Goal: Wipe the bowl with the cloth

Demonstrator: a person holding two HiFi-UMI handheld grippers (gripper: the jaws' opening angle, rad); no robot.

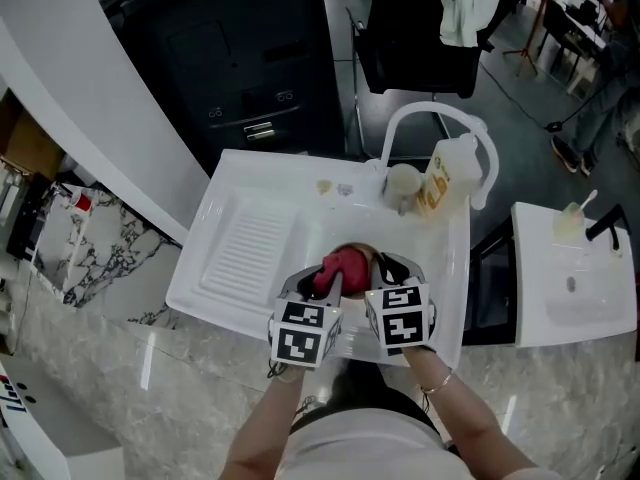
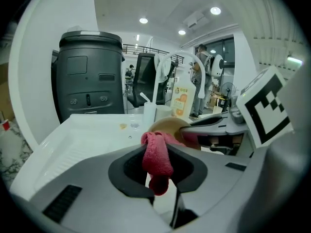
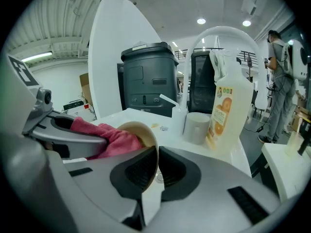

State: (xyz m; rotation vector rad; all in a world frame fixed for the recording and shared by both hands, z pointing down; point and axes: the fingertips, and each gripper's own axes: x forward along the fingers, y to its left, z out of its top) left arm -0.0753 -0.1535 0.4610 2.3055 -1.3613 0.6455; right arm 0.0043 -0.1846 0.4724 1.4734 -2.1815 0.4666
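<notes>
both tilted down: left claw [image 1: 322, 286] pinching cloth [image 2: 156, 160], right claw [image 3: 156, 165] pinching bowl [image 3: 142, 130].

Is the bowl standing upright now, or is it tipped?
Tipped. The right gripper holds the bowl by its rim, and its opening faces sideways toward the red cloth in the left gripper.

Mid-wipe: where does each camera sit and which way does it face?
Head view: on the person's head, steeply down at the white sink; forearms, left hand-held gripper and right hand-held gripper show.
Left gripper view: on the left one, along jaws clamping the red terry cloth; right one's marker cube shows.
Right gripper view: on the right one, along jaws pinching the rim of the beige round bowl.
Both gripper views share cloth and bowl.
</notes>
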